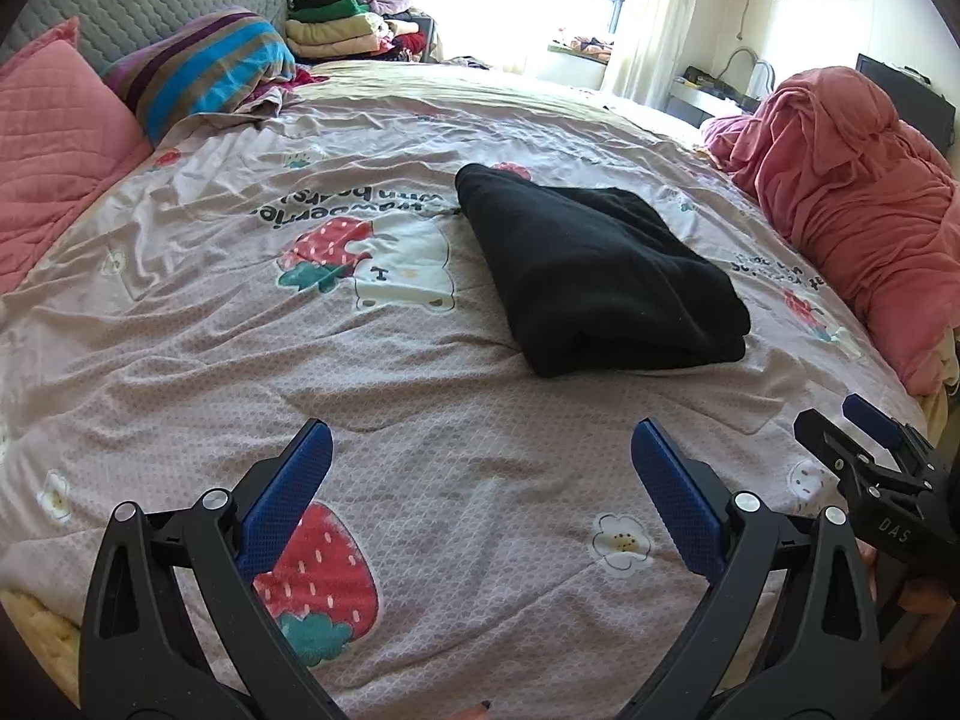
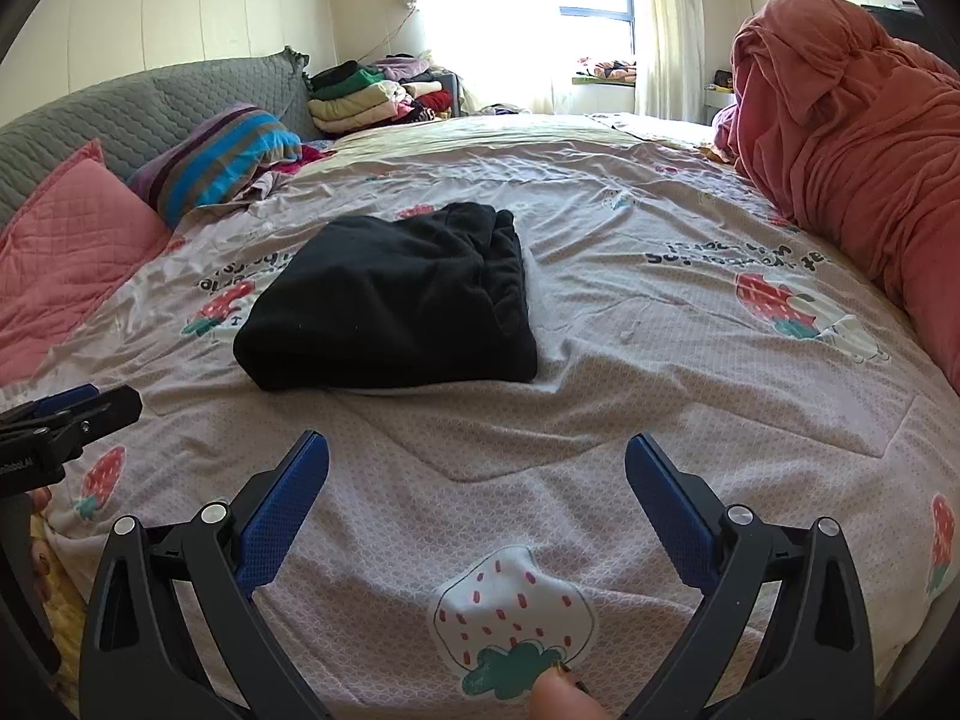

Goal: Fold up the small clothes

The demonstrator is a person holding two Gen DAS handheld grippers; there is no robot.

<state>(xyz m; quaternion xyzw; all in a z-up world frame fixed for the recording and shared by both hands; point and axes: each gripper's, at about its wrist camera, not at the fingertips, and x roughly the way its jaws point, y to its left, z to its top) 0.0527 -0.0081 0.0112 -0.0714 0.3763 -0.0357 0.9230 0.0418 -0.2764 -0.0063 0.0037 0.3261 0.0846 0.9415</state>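
Left wrist view: folded black fleece garment (image 1: 600, 276) lies at 12 o'clock on the pink strawberry-print quilt (image 1: 420, 420); left gripper (image 1: 480, 480) fingers wide, empty. Right gripper (image 2: 477, 480) likewise wide, empty. Risk: pinching the quilt along with the garment would drag the layers apart

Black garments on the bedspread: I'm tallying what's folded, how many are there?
1: the black garment lies folded mid-bed on the strawberry bedspread, ahead of both grippers. More could be hidden in the far clothes pile.
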